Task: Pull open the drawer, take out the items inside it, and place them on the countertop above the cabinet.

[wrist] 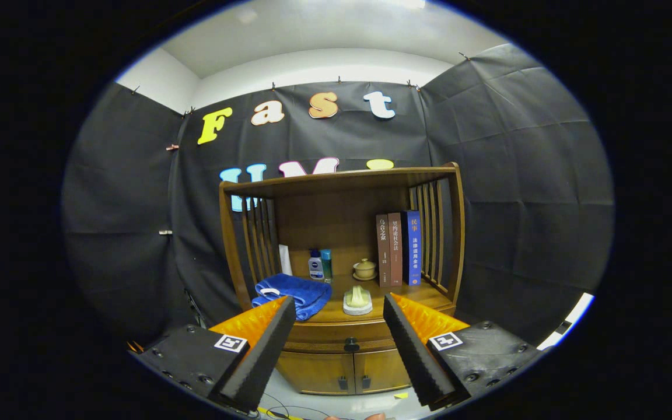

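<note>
A wooden cabinet (342, 245) stands ahead against the booth wall. Its drawer (342, 337) is closed, with a dark round knob (351, 345) in the middle, just below the countertop (417, 294). My gripper (339, 306) is open and holds nothing; its fingers frame the drawer from some distance away. On the countertop lie a folded blue towel (295, 294) and a pale brush-like item on a white base (357, 300).
At the back of the countertop stand two small bottles (319, 265), a small lidded cup (364, 269) and three upright books (399, 248). Below the drawer are two cabinet doors (350, 370) with dark handles. Cables lie on the white floor (312, 402) in front.
</note>
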A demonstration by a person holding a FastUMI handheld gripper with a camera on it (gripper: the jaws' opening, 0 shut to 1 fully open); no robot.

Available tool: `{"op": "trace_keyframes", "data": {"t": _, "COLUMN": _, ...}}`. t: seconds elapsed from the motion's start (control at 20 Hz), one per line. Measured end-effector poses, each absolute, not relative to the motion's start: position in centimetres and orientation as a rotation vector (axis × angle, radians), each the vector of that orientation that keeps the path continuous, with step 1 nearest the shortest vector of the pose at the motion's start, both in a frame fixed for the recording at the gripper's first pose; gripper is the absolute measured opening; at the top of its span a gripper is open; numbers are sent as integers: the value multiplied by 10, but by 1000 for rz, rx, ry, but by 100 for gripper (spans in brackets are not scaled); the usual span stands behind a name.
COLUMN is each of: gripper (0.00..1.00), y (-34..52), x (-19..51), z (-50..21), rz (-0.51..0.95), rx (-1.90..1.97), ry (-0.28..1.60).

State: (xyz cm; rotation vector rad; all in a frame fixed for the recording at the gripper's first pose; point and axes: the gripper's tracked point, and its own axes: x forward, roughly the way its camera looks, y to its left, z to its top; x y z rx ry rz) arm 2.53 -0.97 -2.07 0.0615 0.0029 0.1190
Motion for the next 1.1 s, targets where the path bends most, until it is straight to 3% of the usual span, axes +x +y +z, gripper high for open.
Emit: {"op": "trace_keyframes", "data": {"t": 1.1, "gripper": 99, "y": 3, "x": 22, "z": -29, "rz": 143, "rx": 27, "ry": 4}}
